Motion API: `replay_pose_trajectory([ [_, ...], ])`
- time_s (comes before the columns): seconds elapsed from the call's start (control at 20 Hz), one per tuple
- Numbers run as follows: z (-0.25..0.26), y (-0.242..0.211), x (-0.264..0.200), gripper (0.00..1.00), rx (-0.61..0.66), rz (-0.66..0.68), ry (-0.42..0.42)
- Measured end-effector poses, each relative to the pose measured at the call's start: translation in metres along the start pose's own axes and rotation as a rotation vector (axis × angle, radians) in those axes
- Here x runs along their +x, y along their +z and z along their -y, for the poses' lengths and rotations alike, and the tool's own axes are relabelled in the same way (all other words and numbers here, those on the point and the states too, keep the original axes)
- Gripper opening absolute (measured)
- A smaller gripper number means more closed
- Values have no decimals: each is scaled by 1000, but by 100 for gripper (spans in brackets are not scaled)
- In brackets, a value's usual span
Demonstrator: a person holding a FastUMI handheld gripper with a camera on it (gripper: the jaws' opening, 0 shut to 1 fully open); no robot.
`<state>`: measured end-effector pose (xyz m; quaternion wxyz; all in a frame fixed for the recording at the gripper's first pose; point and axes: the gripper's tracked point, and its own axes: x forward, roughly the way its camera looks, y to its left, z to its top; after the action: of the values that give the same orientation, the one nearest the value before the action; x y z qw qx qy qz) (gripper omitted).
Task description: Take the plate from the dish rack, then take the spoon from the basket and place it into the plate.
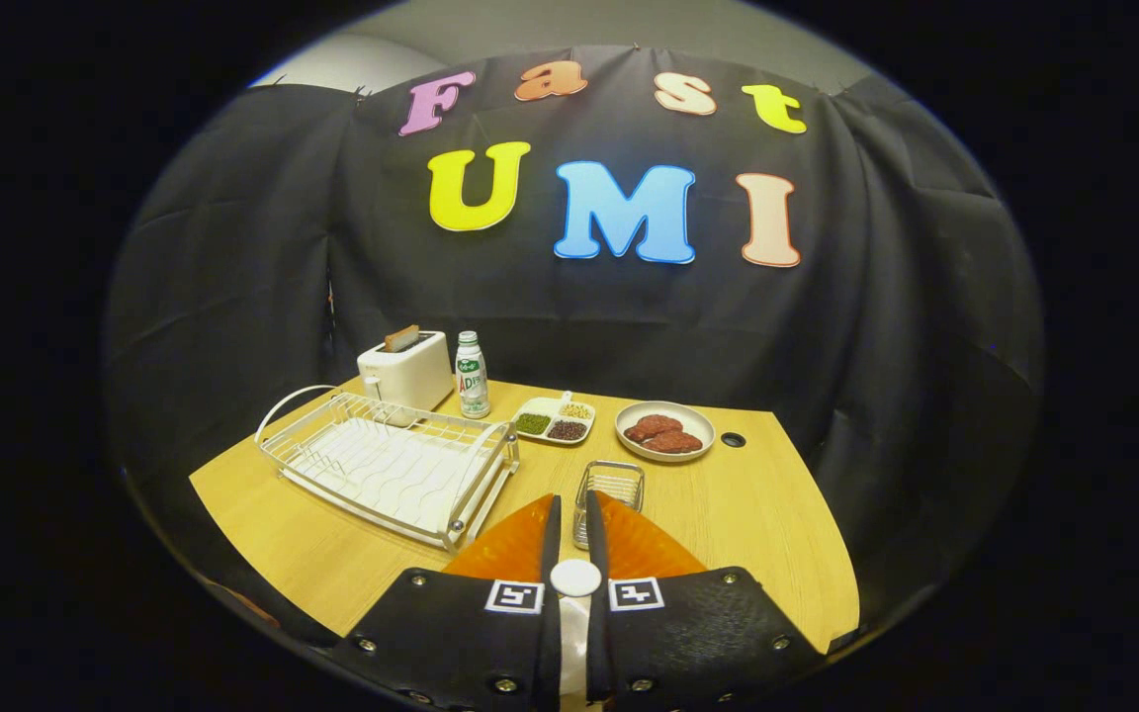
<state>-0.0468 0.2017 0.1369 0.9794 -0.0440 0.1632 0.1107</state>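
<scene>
Gripper point(574, 519) clamps a white spoon point(575, 593) above the orange plate point(515, 546).

From the gripper view, the two fingers point(550, 534) stand almost together, a narrow slot between them, pressing from both sides on the spoon, whose round end shows at their base. The plate lies on the wooden table point(757, 514) under the fingers, touching the rack point(392, 465) to the left. Just ahead of the fingertips sits the wire basket point(611, 485). Beyond it are a divided dish point(555, 420), a bowl of patties point(665, 431), a bottle point(472, 374) and a toaster point(406, 371).
</scene>
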Motion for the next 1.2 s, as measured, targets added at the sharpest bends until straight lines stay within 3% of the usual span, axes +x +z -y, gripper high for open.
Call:
replay_pose_trajectory([
  [1.2, -71, -51, 56, 10, -75, -161, 179],
])
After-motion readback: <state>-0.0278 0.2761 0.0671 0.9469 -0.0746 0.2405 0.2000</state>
